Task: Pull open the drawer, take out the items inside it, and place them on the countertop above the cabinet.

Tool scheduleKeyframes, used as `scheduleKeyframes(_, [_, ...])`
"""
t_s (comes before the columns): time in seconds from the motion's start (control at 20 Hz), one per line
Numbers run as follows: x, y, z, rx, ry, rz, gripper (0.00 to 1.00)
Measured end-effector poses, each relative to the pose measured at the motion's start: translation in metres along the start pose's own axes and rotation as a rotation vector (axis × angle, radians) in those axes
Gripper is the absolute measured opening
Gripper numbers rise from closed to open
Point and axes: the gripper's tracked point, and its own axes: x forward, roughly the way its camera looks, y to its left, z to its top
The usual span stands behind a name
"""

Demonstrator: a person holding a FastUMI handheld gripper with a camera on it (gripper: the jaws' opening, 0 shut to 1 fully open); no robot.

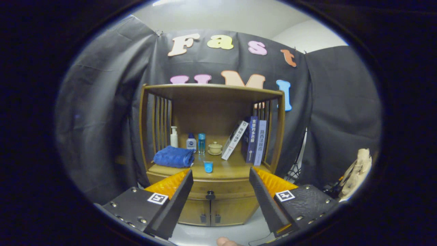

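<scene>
The claw (221,177) sits low in the frame, its two wedge-shaped fingers (177,194) spread wide apart and holding nothing; ribbed pads line their inner faces. Between and just beyond the fingers, in the lower centre, stands a wooden cabinet (211,147) with a smooth, glossy finish, slatted sides and a flat top board. Its drawer (218,188) is closed, a curved wooden front with a small dark round knob (210,195) in the middle, and two small doors (218,212) with dark handles lie below it.

On the worktop (235,169) above the drawer, in the middle of the frame, a soft, folded blue towel (173,157) lies at the left. Behind it stand a white pump bottle (174,136), a small white and blue bottle (191,142) and a slim clear blue bottle (201,142). A squat, lidded, pale ceramic cup (215,148) sits on a saucer beside them. A small blue cup (208,166) stands nearer the front edge. At the right, three books (251,140) stand, one leaning on the others.
</scene>
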Motion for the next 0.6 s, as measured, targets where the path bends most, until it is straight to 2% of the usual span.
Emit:
scheduleKeyframes(0.35, [-0.062, -0.015, 0.013, -0.005, -0.051, -0.024, 0.98])
scheduleKeyframes(0.6, [-0.070, -0.014, 0.004, -0.033, -0.067, -0.023, 0.99])
